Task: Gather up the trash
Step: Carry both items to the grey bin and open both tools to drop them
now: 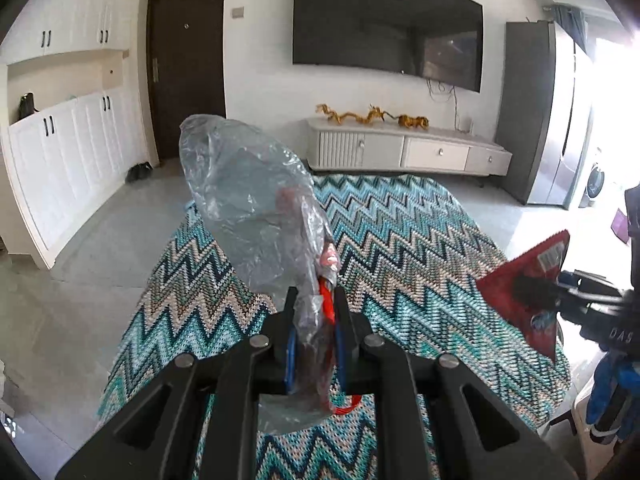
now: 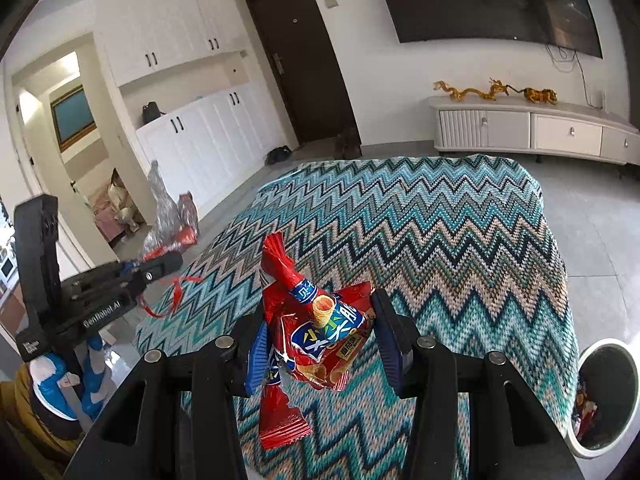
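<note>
Left gripper (image 1: 314,300): jaws nearly together, clamped on the gathered neck of a clear plastic bag (image 1: 248,200). A red ribbon (image 1: 328,304) is caught in the same pinch; its tail dangles below the jaws. The bag stands up above the fingers, crumpled and part-inflated. Judged very light, limp and slick; the bunched neck with the ribbon looks like the sound place to hold, since a single film layer would likely slide out.

Right gripper (image 2: 320,332): jaws partly apart, closed on a red snack packet (image 2: 320,328) across its middle, with a second red wrapper (image 2: 280,420) hanging below the pads. Crinkly foil, light, probably empty; it crushes rather than resists, and the glossy surface may creep. The hanging wrapper's hold is unclear and it seems the likeliest piece to drop.

Both loads are carried in the air above the zigzag blanket (image 2: 440,240) that covers the table or bed. The blanket surface ahead shows no other litter.

Trash bin (image 2: 608,396): white rim, dark inside, some rubbish already in it, standing on the floor just beside the blanket's right-hand edge, low at the right of the right wrist view. The route there looks open. The blanket edge drapes down near the rim, so the ribbon tail might snag on the knit. Grey tiled floor (image 1: 100,240) lies open all round.
</note>
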`<control>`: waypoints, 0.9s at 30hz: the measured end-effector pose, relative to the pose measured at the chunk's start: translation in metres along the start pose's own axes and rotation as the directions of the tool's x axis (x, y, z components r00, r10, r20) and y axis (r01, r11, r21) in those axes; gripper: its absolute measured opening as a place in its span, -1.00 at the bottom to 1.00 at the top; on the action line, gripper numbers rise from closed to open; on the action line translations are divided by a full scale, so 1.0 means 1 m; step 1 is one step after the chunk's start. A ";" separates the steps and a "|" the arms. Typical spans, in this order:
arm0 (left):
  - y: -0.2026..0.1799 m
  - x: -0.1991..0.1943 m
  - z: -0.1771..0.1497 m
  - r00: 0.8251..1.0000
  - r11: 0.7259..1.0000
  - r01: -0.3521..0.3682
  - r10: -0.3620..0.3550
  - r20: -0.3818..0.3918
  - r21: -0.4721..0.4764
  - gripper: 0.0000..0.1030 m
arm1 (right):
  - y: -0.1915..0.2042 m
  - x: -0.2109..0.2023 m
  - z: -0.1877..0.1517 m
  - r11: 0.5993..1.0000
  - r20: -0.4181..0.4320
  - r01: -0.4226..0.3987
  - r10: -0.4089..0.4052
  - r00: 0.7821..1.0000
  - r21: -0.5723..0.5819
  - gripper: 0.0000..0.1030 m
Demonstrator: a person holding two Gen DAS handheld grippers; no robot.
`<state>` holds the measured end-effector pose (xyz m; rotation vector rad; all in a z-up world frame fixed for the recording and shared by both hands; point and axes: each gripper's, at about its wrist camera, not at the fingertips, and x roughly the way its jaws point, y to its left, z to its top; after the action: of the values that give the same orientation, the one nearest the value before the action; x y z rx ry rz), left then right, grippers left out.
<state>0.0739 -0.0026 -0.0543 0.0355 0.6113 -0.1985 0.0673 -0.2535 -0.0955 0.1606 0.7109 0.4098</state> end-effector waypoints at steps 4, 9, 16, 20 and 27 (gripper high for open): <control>-0.011 -0.017 -0.001 0.999 1.000 -0.018 0.018 0.032 0.015 -0.73 | -0.005 -0.013 -0.001 1.000 0.023 -0.006 0.005 1.000 0.003 -0.10; -0.026 -0.028 0.000 0.998 0.999 -0.035 0.033 0.049 0.033 -0.73 | -0.011 -0.031 -0.006 0.999 0.058 -0.012 0.011 0.998 0.031 -0.10; -0.057 -0.033 0.001 0.997 0.995 -0.047 0.042 0.058 0.089 -0.73 | -0.027 -0.048 -0.011 0.997 0.099 -0.026 0.019 0.995 0.070 -0.10; -0.080 -0.033 0.003 0.998 0.990 -0.043 0.036 0.055 0.135 -0.73 | -0.043 -0.059 -0.017 0.995 0.124 -0.012 0.000 0.992 0.096 -0.09; -0.129 -0.018 0.007 1.000 0.972 -0.011 0.005 0.026 0.235 -0.73 | -0.084 -0.081 -0.033 0.985 0.156 0.031 -0.058 0.986 0.171 -0.09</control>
<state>0.0385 -0.1264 -0.0349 0.2646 0.5601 -0.2630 0.0165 -0.3634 -0.0952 0.3334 0.5891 0.2901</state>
